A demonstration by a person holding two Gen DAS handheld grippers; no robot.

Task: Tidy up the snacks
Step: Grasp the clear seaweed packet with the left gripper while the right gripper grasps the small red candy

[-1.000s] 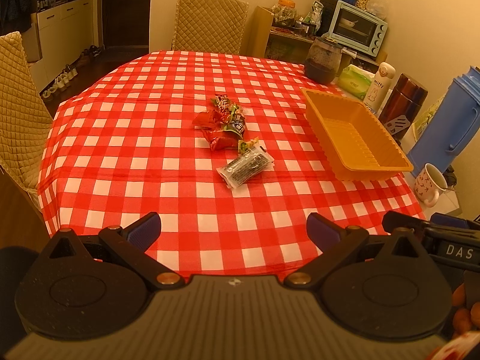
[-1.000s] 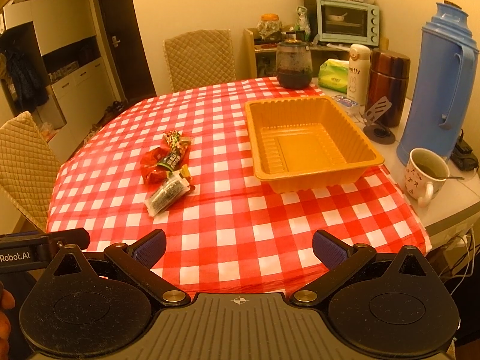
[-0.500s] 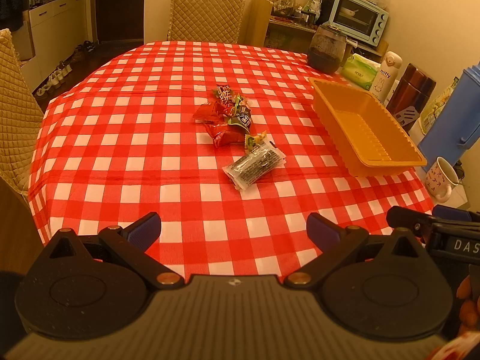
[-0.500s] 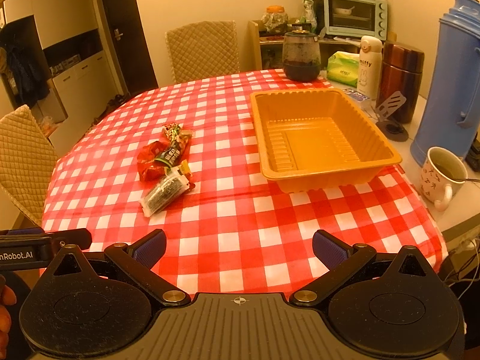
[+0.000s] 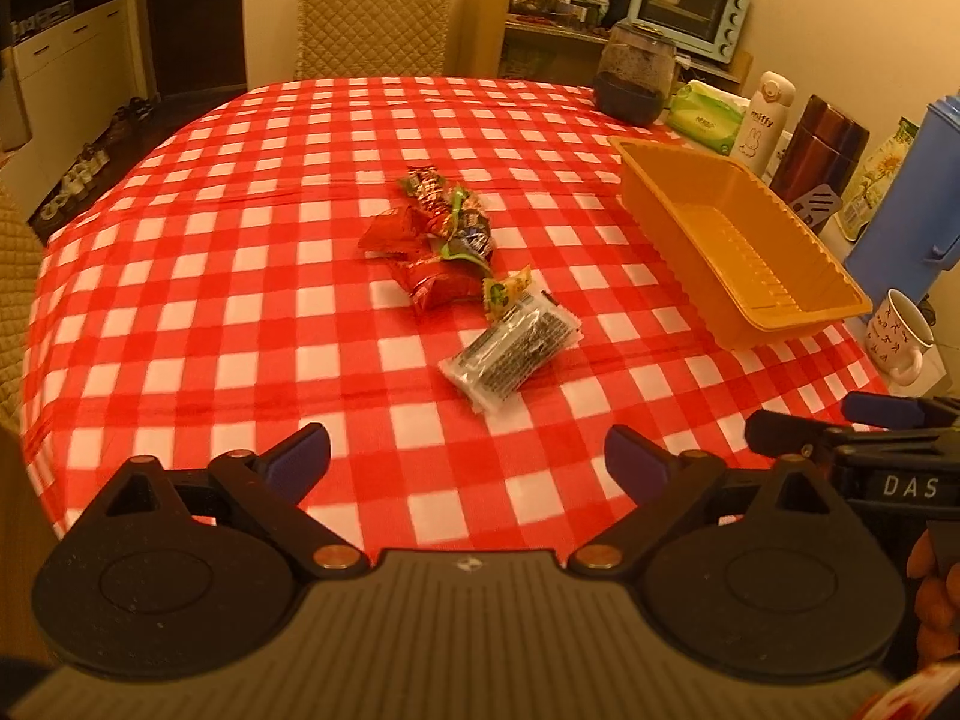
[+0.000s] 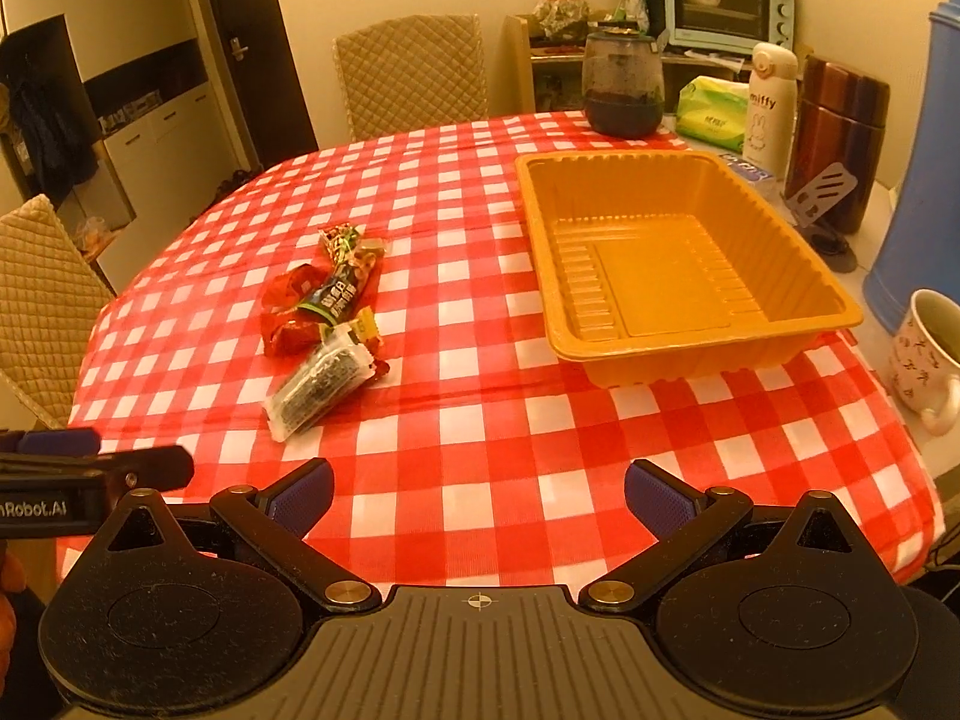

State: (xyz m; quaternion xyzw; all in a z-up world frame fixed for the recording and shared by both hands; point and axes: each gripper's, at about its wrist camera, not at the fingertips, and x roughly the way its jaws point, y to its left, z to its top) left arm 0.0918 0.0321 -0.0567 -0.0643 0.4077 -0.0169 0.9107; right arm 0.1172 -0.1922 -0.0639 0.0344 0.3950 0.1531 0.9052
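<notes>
A small pile of snack packets (image 5: 441,240) lies mid-table on the red checked cloth, with a clear packet of dark snacks (image 5: 510,351) nearest me. The pile also shows in the right wrist view (image 6: 327,300), with the clear packet (image 6: 321,384) in front. An empty orange tray (image 6: 678,264) stands to the right of the pile; it also shows in the left wrist view (image 5: 735,240). My left gripper (image 5: 468,465) is open and empty, short of the clear packet. My right gripper (image 6: 478,492) is open and empty over the table's near edge.
At the table's right edge stand a patterned mug (image 6: 927,360), a blue thermos (image 6: 918,180), a brown flask (image 6: 840,138), a white bottle (image 6: 771,102), a tissue pack (image 6: 711,108) and a dark jar (image 6: 624,84). Quilted chairs stand at the far side (image 6: 411,84) and left (image 6: 36,306).
Both grippers have moved forward over the table, so the snacks and tray look nearer and larger. Both stay open and nothing on the table has moved.
</notes>
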